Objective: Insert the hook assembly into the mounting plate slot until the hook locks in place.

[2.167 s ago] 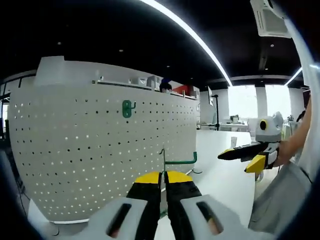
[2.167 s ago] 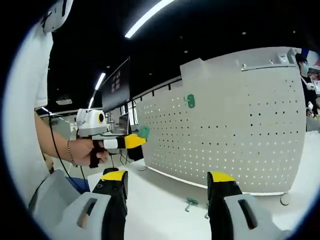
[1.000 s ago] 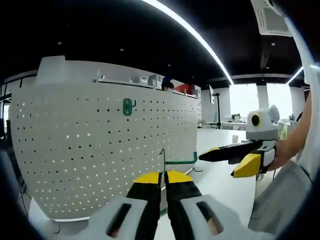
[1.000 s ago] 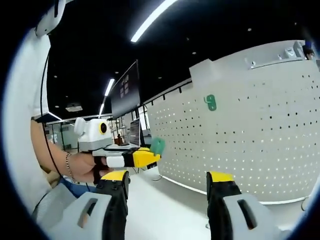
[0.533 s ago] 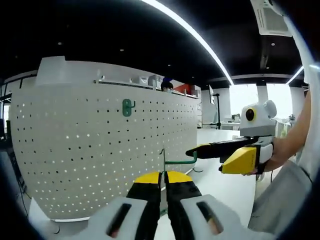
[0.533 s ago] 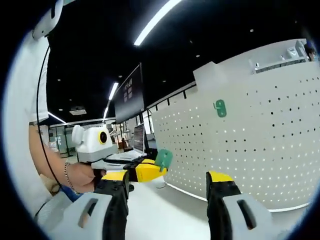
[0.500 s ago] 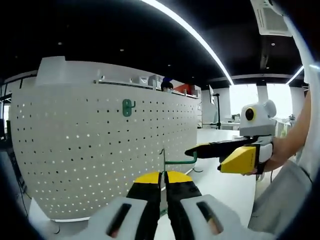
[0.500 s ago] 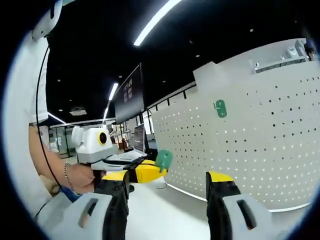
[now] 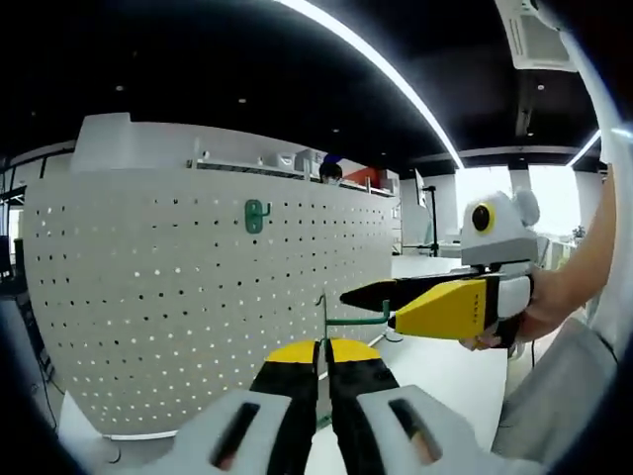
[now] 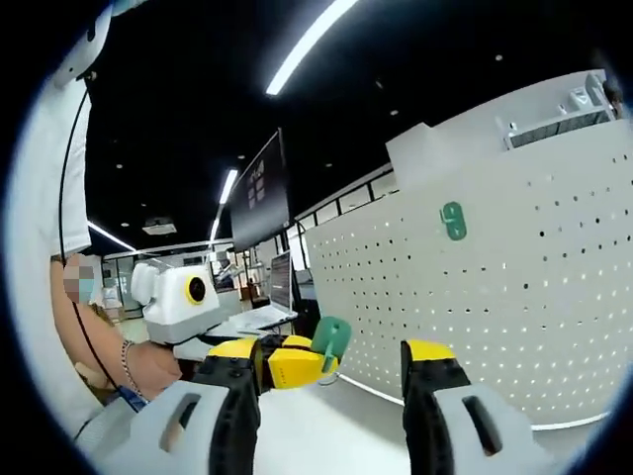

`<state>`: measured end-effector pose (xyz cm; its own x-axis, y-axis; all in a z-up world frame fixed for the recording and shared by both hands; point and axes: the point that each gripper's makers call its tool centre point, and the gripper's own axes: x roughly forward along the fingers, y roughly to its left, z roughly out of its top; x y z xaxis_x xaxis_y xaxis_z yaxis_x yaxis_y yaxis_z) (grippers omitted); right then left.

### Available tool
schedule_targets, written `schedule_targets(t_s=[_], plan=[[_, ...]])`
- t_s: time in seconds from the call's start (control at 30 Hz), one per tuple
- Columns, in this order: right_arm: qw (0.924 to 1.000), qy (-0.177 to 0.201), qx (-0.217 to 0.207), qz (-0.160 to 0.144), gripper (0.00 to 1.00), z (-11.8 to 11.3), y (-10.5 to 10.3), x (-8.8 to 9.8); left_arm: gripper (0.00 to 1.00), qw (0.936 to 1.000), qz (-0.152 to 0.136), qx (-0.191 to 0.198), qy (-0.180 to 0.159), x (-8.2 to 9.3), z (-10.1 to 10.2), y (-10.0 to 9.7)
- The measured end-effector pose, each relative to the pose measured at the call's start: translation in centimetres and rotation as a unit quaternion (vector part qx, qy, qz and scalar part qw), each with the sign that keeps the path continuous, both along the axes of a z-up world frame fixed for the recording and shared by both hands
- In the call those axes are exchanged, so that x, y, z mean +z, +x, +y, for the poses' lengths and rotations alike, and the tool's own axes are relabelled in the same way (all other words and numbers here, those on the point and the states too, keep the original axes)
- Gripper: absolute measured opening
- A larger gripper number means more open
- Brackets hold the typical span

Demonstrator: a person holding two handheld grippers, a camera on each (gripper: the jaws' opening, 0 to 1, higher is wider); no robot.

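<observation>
As seen in the left gripper view, the left gripper [image 9: 322,358] is closed tight on the green hook [image 9: 348,320], whose thin wire stem rises between the yellow jaw tips and bends into a horizontal arm. Just beyond that arm, the right gripper [image 9: 396,302] is held in a hand [image 9: 529,312] coming in from the right, its jaws spread apart, with the black tip close to the hook's end; contact cannot be judged. In the right gripper view, the right gripper [image 10: 331,358] is seen with jaws wide apart and nothing between them, and the left gripper [image 10: 297,361] is seen carrying the hook's green plate [image 10: 331,339]. Farther back, the white pegboard [image 9: 178,297] stands upright on the white table [image 9: 440,361]. A second green hook [image 9: 255,215] is mounted high on the board.
</observation>
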<state>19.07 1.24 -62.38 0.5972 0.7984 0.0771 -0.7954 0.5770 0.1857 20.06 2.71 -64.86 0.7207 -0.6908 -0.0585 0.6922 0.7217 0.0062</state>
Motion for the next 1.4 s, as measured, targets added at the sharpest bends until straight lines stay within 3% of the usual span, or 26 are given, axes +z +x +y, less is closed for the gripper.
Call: schedule_targets(t_s=[0.4,0.87,1.4], plan=[[1.0000,-0.003,0.000,0.004,0.41,0.6,0.3,-0.1,0.02,1.0000,-0.001,0.001,-0.002,0.1,0.0,0.0],[0.9998,-0.013,0.002,0.013,0.13,0.9,0.4,-0.4,0.02,1.0000,-0.003,0.002,0.000,0.1,0.0,-0.1],[0.9993,-0.031,-0.003,0.020,0.03,1.2,0.5,-1.1,0.02,1.0000,-0.005,0.004,0.001,0.1,-0.1,-0.1]])
